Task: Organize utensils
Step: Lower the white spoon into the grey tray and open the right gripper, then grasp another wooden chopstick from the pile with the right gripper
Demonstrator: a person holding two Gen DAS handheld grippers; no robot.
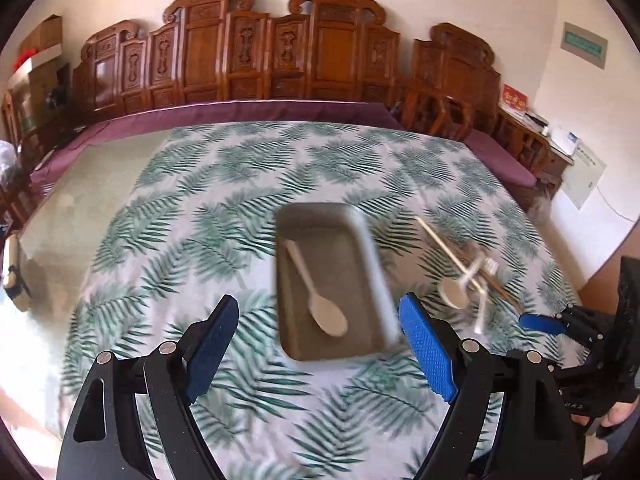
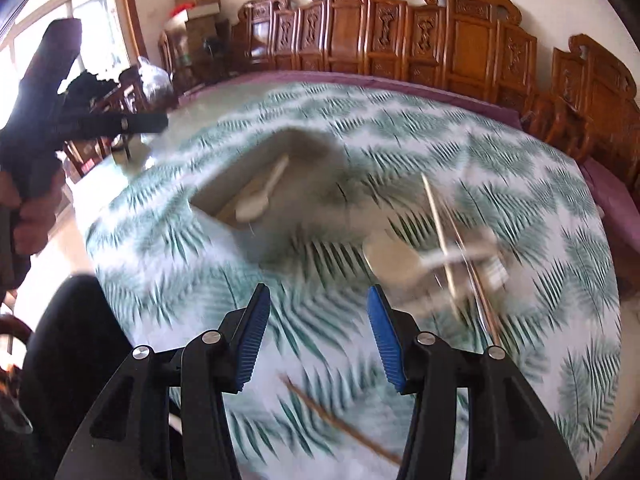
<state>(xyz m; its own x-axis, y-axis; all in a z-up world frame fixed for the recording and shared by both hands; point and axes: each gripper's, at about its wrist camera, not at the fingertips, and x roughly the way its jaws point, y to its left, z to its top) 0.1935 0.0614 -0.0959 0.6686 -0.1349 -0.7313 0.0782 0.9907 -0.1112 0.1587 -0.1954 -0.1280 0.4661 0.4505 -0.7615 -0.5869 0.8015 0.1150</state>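
Note:
A grey rectangular tray [image 1: 376,264] sits mid-table with one pale wooden spoon [image 1: 320,300] lying in it; both show in the right wrist view, the tray [image 2: 280,240] and the spoon [image 2: 256,200]. Right of the tray lies a blurred heap of utensils [image 1: 468,276]: a pale spoon, chopsticks and a clear piece, also in the right wrist view [image 2: 452,256]. A single chopstick [image 2: 340,424] lies near the table's front. My left gripper [image 1: 320,340] is open and empty just in front of the tray. My right gripper [image 2: 316,332] is open and empty, left of the heap.
The table wears a white cloth with green fern leaves [image 1: 208,216]. Carved wooden chairs [image 1: 280,52] and a purple-cushioned bench [image 1: 240,110] line the far side. The right gripper's body [image 1: 580,328] shows at the table's right edge. Both views are motion-blurred.

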